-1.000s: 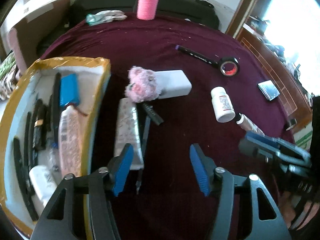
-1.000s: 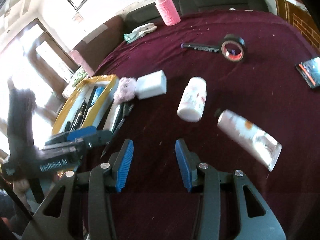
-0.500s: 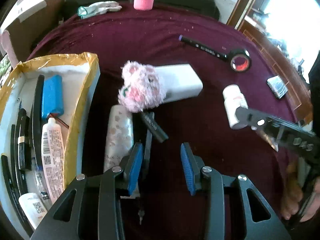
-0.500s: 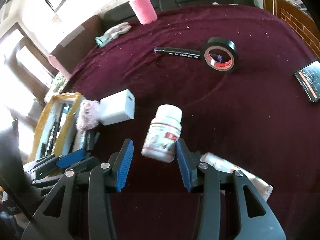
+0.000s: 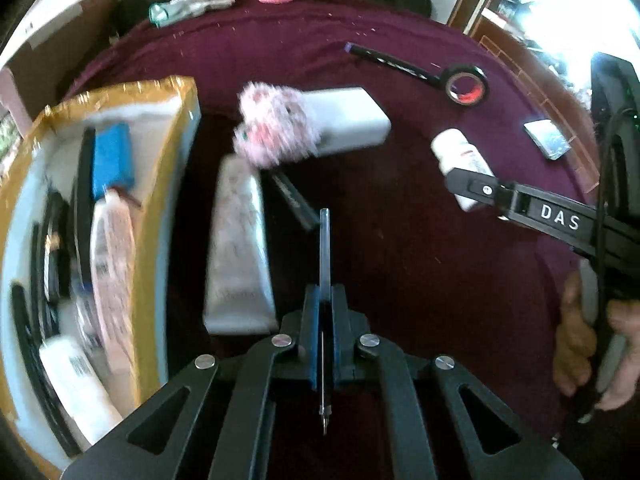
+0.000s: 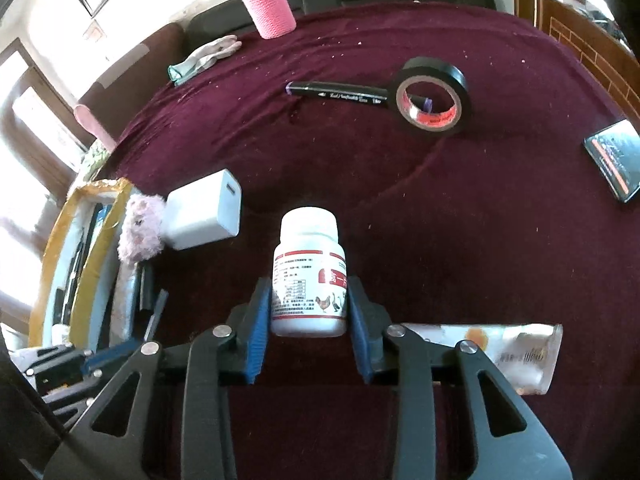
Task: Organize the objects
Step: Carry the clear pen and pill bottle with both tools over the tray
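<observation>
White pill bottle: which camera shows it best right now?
The right wrist view. The white pill bottle sits centred and sharp between the right gripper pads, label readable. The left wrist view shows only its cap end, off to the side and partly behind the right gripper's finger.

Both cameras look forward and down along their fingers, close above the maroon table [image 6: 460,208]. The left view faces the box [image 5: 176,184] side. Both share the white bottle [image 6: 308,276], tape roll [image 6: 432,98] and white charger [image 5: 348,120].

Maroon-clothed table [image 6: 500,240]: tape roll [image 6: 432,98], marker [image 6: 338,94], phone [image 6: 614,158]
</observation>
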Tool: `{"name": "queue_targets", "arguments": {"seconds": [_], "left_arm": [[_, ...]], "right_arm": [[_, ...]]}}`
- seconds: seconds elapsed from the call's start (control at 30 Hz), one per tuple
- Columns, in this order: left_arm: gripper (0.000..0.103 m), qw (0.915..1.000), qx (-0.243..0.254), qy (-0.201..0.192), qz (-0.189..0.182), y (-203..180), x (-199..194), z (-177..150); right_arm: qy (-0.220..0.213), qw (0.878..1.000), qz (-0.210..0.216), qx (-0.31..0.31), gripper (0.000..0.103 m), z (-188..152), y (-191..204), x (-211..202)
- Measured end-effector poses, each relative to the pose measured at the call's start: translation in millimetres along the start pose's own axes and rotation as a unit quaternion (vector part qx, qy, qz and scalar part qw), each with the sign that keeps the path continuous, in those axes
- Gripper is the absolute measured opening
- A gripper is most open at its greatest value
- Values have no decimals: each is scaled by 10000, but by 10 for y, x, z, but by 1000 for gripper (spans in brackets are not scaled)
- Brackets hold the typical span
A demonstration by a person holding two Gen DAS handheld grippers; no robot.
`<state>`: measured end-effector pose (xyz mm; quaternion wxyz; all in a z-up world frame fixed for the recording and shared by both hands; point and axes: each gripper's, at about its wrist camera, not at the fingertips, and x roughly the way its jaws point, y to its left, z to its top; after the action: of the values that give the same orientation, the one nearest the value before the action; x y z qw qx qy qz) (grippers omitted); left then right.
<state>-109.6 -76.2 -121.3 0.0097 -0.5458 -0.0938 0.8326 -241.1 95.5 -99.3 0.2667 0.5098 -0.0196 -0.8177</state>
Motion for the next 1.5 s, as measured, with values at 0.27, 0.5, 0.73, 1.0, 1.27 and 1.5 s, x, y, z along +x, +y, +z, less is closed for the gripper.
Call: {"name": "queue_targets", "arguments": {"seconds": [0.27,0.5,0.73,1.0,1.27,1.5], "left_arm": [[3,9992,-98,70,-386,-62,-110,-303],[5,9994,343,-79,10,-221,-157,-428],[3,9990,338,-233,164,-233,-185,-500],[3,9924,-549,-882,-657,116,-619,-387],[3,9875,-652,-1032,-993,164,-959,-345],[3,9873,-811,-1119,-789,337,-1178,-357]], "right_arm": [[248,9986,469,-34,33,-593,179,-248],[302,9989,271,-238,33,-914,336,-402],[292,9990,108,-308,33,-975,388,-425],[65,9992,393,-91,33,-986,430,-580],[-217,9973,636,-310,33,-963,696,-823],[-237,9930,1037,-522,33,-894,893,-836]]}}
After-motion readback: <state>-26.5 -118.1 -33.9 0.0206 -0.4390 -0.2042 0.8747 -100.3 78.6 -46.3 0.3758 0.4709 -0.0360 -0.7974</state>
